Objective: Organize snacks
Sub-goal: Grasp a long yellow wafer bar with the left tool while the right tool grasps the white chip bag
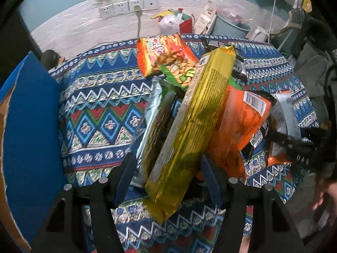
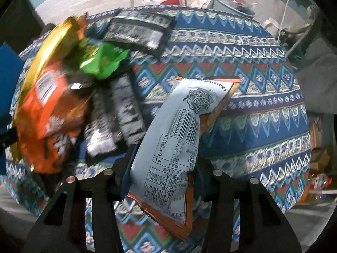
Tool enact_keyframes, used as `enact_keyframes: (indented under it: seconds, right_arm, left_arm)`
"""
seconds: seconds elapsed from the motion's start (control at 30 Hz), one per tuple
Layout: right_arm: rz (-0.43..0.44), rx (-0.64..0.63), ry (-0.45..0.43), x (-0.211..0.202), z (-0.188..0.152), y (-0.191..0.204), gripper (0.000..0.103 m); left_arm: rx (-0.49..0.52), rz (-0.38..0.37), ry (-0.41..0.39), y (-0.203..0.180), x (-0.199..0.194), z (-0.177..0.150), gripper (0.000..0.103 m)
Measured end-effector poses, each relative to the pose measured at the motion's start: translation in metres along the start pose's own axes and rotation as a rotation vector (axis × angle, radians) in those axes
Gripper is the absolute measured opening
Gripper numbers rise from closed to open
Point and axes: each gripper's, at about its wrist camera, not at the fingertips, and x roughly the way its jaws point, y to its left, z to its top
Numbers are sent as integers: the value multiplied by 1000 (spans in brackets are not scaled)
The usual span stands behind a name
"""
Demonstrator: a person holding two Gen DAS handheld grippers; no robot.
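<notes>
My left gripper (image 1: 166, 168) is shut on a long gold snack pack (image 1: 195, 116) and holds it tilted above the patterned tablecloth (image 1: 99, 113). Under it lie an orange pack (image 1: 242, 122), a silver-edged pack (image 1: 151, 113), a green nut pack (image 1: 181, 73) and an orange-red pack (image 1: 162, 50). My right gripper (image 2: 162, 164) is shut on a pale grey and orange snack bag (image 2: 179, 139), barcode side up. In the right wrist view the pile sits to the left: the gold pack (image 2: 46, 50), the orange pack (image 2: 48, 116), a green pack (image 2: 101, 61) and black packs (image 2: 126, 109).
A blue board (image 1: 29, 137) stands at the table's left edge. Wall sockets (image 1: 128, 6), bags (image 1: 174, 21) and a grey bin (image 1: 229, 25) sit behind the table. Another black pack (image 2: 139, 29) lies at the far side. The right gripper shows at the right of the left wrist view (image 1: 294, 145).
</notes>
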Motion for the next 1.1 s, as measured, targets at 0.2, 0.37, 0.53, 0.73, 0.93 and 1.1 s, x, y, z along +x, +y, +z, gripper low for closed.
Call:
enact_keyframes:
  seconds: [0.2, 0.37, 0.53, 0.73, 0.93, 1.1]
  right_arm:
    - [44, 21, 12, 5, 19, -32, 49]
    - [24, 0, 31, 22, 31, -35, 52]
    - [-12, -32, 20, 32, 37, -33, 51]
    - [-12, -28, -42, 19, 38, -45, 44]
    - [-4, -31, -107, -1, 48, -51, 44]
    - [-6, -70, -165, -20, 57, -39, 44]
  left_arm:
    - [67, 7, -16, -12, 8, 13, 65]
    - [76, 13, -5, -16, 21, 23, 65]
    - [89, 1, -4, -21, 29, 30, 65]
    - [150, 5, -27, -36, 30, 30, 41]
    - [174, 37, -62, -43, 23, 27, 35]
    - [176, 42, -97, -43, 8, 24, 29]
